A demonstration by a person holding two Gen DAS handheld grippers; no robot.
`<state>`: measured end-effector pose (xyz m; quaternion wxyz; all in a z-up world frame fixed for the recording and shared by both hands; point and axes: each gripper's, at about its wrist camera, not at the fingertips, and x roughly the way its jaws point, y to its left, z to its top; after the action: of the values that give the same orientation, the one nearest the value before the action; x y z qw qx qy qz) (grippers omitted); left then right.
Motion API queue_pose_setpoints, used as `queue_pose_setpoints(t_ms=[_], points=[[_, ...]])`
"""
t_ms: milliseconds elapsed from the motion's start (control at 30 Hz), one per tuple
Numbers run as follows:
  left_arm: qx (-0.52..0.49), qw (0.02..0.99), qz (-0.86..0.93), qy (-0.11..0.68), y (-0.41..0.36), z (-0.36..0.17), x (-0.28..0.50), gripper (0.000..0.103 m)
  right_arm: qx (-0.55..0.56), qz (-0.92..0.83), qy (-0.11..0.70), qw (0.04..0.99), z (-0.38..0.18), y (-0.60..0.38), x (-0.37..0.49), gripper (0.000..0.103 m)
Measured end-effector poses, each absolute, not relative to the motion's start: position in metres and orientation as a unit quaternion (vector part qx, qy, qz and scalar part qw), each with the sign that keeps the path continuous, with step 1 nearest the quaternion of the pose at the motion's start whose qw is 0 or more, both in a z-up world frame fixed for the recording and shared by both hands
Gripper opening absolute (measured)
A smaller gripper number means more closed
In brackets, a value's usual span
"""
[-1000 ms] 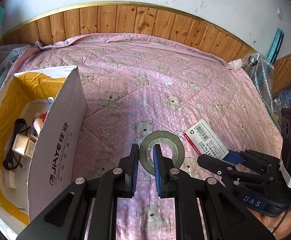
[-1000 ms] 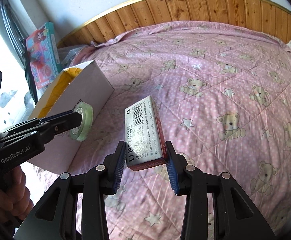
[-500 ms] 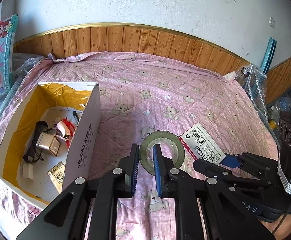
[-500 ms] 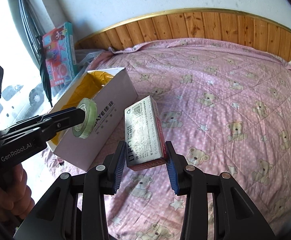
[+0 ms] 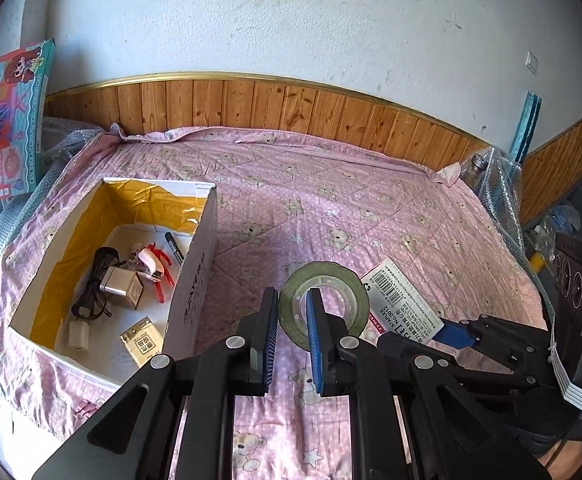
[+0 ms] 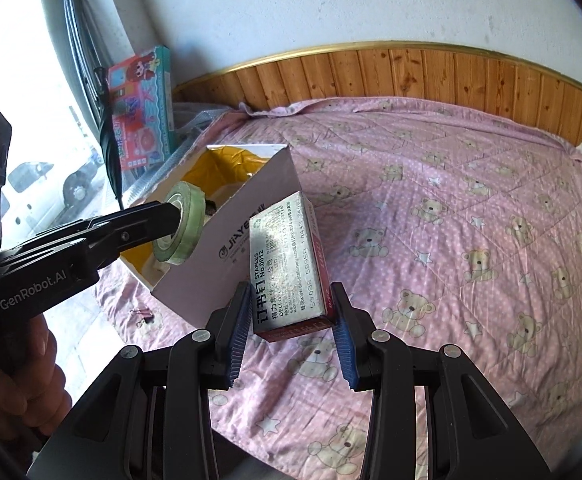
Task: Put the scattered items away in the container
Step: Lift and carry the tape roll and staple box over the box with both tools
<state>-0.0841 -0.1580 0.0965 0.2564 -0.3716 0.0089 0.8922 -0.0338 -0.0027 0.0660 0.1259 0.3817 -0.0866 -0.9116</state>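
Cardboard box (image 5: 195, 280) marked "JIAYE" sits on the pink quilt (image 5: 331, 208), holding a charger (image 5: 121, 286), cable and marker. Left gripper (image 5: 291, 320) clamps a tape roll (image 5: 323, 304); right gripper (image 6: 291, 320) pinches a "STAPLES No.0012" box (image 6: 287, 264).

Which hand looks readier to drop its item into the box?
Probably the left gripper: its tape roll hangs nearer the cardboard box opening, while the right gripper's staples box sits beyond the wall.
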Motion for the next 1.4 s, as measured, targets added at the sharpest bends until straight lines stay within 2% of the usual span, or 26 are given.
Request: queue_pose_setpoints(t_ms=[733, 1400], points=[[-0.332, 0.261, 0.906, -0.012, -0.204, 0.126, -0.047, 0.015, 0.357, -0.923, -0.05, 0.134, 0.099, -0.048, 0.005, 0.04], [-0.32, 0.254, 0.912, -0.039, -0.237, 0.133, -0.049, 0.015, 0.353, -0.924, -0.023, 0.144, 0.109, -0.071, 0.0, 0.04]])
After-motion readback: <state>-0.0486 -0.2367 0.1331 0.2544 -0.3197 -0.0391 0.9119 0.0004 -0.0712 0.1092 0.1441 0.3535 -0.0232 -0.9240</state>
